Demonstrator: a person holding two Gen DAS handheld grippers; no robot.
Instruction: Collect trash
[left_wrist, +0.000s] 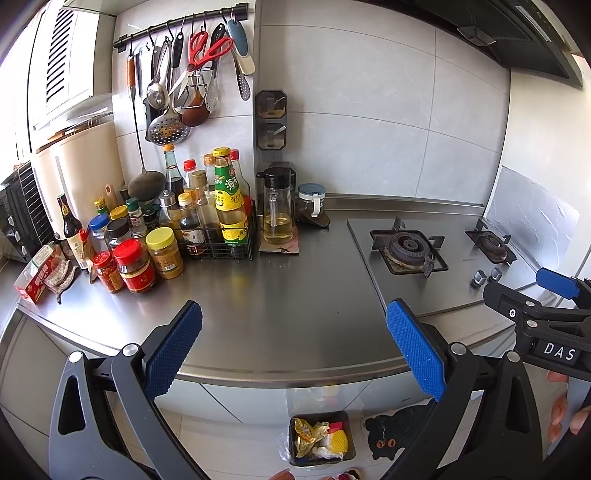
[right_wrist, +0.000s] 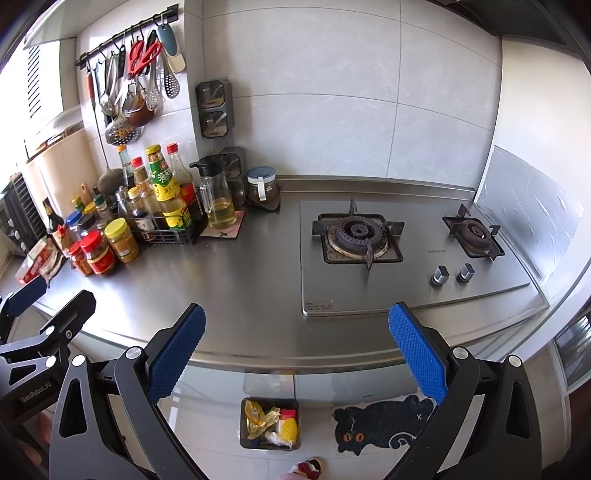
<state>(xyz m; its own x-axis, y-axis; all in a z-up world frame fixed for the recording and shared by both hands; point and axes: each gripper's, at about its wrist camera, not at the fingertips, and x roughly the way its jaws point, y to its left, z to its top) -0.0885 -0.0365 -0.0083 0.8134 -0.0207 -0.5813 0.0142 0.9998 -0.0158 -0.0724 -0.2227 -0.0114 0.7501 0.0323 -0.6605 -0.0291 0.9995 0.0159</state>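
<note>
Trash bin (left_wrist: 320, 439) filled with wrappers on the floor beneath the steel counter (left_wrist: 280, 295) edge, beside a cat-shaped mat (right_wrist: 384, 424); above it the left gripper (left_wrist: 293, 343) and right gripper (right_wrist: 297, 347), jaws spread apart and empty; farther along the counter, condiment jars (left_wrist: 147, 258) and a gas stove (right_wrist: 406, 251).

grey tiled wall (right_wrist: 325, 92), steel counter (right_wrist: 240, 295), tiled floor (right_wrist: 207, 458)

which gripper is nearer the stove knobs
Right. The right gripper hangs open over the counter edge just left of the stove knobs; the left gripper, also open, is farther left, toward the jars.
</note>
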